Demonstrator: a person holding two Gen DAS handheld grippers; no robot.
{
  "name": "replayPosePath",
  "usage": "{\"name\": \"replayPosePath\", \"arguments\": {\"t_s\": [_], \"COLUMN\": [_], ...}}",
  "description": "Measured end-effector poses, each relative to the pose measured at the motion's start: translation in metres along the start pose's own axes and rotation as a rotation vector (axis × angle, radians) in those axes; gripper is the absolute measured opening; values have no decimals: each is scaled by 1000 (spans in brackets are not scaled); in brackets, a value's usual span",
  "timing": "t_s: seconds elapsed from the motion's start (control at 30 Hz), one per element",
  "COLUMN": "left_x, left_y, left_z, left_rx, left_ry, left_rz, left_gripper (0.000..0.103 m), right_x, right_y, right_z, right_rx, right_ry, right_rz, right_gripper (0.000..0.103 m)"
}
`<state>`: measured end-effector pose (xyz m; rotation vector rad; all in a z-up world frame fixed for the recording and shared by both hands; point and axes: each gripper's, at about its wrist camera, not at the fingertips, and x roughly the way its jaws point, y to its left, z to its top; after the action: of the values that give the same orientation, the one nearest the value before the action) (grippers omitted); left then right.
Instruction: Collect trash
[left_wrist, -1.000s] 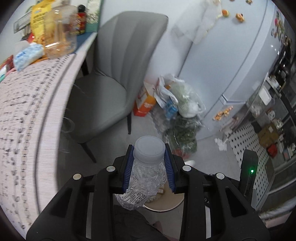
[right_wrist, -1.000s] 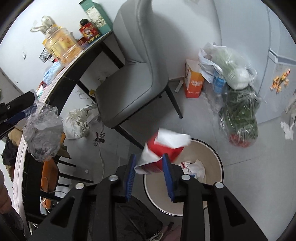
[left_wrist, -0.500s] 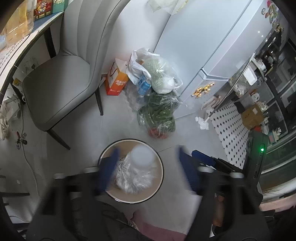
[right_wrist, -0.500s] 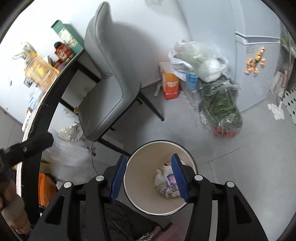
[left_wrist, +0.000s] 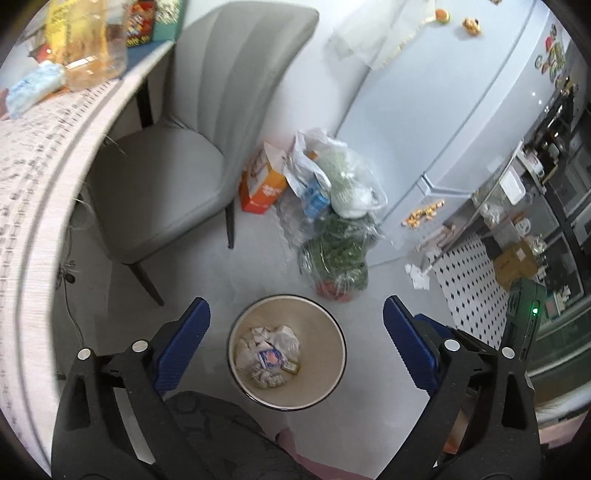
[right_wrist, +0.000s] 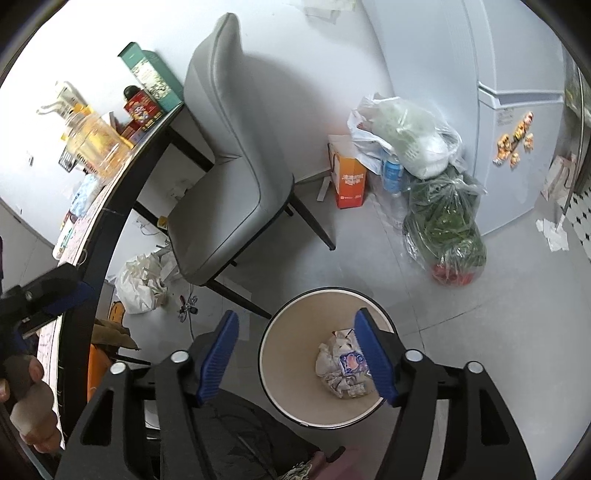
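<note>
A round beige bin (left_wrist: 334, 334) with a dark rim stands on the grey floor, also in the right wrist view (right_wrist: 280, 350). Crumpled trash (left_wrist: 267, 350) lies at its bottom, also in the right wrist view (right_wrist: 343, 369). My left gripper (left_wrist: 295, 343) is wide open and empty above the bin. My right gripper (right_wrist: 301, 358) is open and empty above the bin's left rim. The left gripper also shows at the far left of the right wrist view (right_wrist: 44, 291), by the table edge.
A grey chair (left_wrist: 177, 177) stands behind the bin, tucked beside the table (left_wrist: 33, 177) that bears a jar and boxes. Plastic bags of greens (left_wrist: 340, 251), an orange carton (left_wrist: 262, 188) and a fridge (left_wrist: 443, 110) stand at the back right.
Both grippers opened and dropped their loads: the plastic-wrapped bottle from the left, the red-and-white carton from the right. The left gripper has since drawn back toward the table.
</note>
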<state>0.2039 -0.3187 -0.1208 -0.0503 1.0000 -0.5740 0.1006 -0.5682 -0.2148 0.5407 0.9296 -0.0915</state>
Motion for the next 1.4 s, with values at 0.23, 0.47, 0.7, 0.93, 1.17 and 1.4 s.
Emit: {"name": "replayPosePath", "arguments": {"t_s": [0.23,0.47,0.7,0.93,1.17,1.4], "left_x": [-53,-105,-156,-204,-251,-286], "left_y": [16,33,50,64,71,78], "left_z": [1,-4,-18,-34,-57,-80], "left_rx": [-22,-49,-71,-88,-87,-96], "left_ry": [-99,-186,-258,-319,-388,-426], "left_rz": [15,24,41,70,122,179], "left_gripper": [97,97,97,97,97,97], "right_x": [-23,-60,-98,-131,-159,-180], "right_y": [44,87,125,157,185,210], "right_z": [-1,0,-6,-15,-28,-43], "right_rx": [-73,-131,-173,-220,-250,-293], "right_ry": [-5,-48,-89,-118,-154,-202], "right_rz": [5,22,30,47,64,50], "right_gripper": [76,93,95,95,95,95]}}
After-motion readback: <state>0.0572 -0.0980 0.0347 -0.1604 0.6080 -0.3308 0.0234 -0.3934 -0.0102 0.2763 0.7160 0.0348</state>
